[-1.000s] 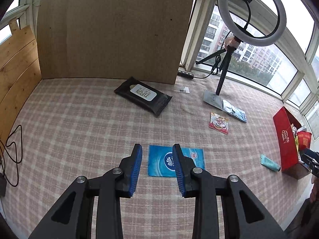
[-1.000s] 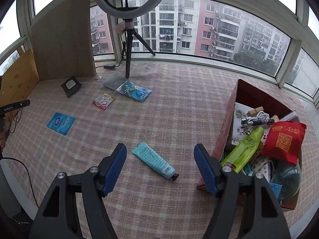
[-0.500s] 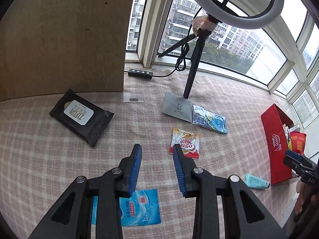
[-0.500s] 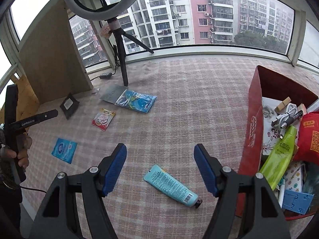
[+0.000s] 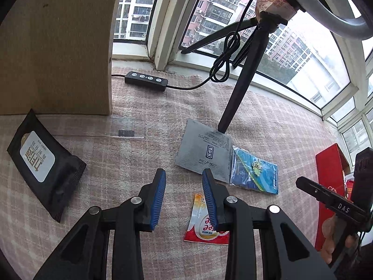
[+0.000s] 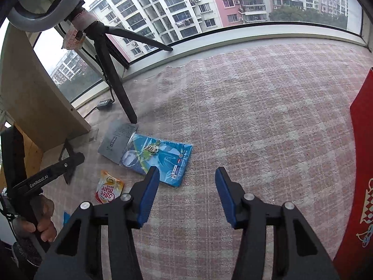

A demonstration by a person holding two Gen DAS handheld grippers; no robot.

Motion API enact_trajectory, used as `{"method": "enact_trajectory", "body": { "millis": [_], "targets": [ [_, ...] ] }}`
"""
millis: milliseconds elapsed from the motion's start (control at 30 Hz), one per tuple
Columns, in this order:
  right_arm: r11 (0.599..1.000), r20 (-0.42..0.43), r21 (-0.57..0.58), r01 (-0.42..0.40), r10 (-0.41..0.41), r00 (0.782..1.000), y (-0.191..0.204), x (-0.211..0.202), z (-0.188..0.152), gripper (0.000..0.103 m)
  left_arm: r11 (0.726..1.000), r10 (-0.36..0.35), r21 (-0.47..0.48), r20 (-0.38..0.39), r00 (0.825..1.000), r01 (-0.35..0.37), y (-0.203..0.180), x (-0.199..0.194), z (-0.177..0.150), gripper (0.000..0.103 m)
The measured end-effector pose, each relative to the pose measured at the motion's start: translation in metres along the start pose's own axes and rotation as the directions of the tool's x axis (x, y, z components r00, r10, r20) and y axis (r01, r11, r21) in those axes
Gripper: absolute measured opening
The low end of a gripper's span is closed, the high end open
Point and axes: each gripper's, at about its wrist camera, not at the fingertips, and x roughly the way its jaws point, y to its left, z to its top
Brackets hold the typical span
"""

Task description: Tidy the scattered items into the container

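Left wrist: view has swung off the blue sachet toward the tripod leg (image 5: 237, 93); left gripper (image 5: 184, 193) parted, empty, Coffee-mate sachet (image 5: 205, 224) under its right finger, grey packet (image 5: 205, 151) at the leg's foot beyond. Right wrist: teal tube gone from view; right gripper (image 6: 184, 193) wide apart, empty, blue cartoon packet (image 6: 160, 158) near the leg, at its left fingertip; red box (image 6: 356, 175) far from the leg. Judged: re-targeting.

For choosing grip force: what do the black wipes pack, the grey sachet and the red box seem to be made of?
Black wipes pack: soft matte plastic film, it seems, creased at the crimped end, with a white label. Grey sachet: probably foil or plastic film, flat, with a dull sheen. Red box: likely printed cardboard, its wall stiff and straight, slightly glossy.
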Motion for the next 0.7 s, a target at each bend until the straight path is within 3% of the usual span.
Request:
{"method": "enact_trajectory", "body": {
  "millis": [200,400,700],
  "targets": [
    [0.996,-0.039,0.074,-0.047,0.050,0.998,-0.010,0.029,0.014,0.047,1.000,-0.008,0.003,-0.013,1.000,0.008,-0.002,0.017,0.004,0.031],
    [0.995,-0.047,0.076,-0.064,0.067,0.997,-0.003,0.040,0.019,0.047,1.000,-0.014,0.006,-0.025,1.000,0.014,-0.005,0.033,0.008,0.031],
    [0.989,-0.029,0.114,-0.097,0.101,0.994,-0.001,0.046,0.012,0.026,0.999,-0.039,0.018,-0.024,0.999,0.040,-0.016,0.043,0.010,0.034]
  ]
}}
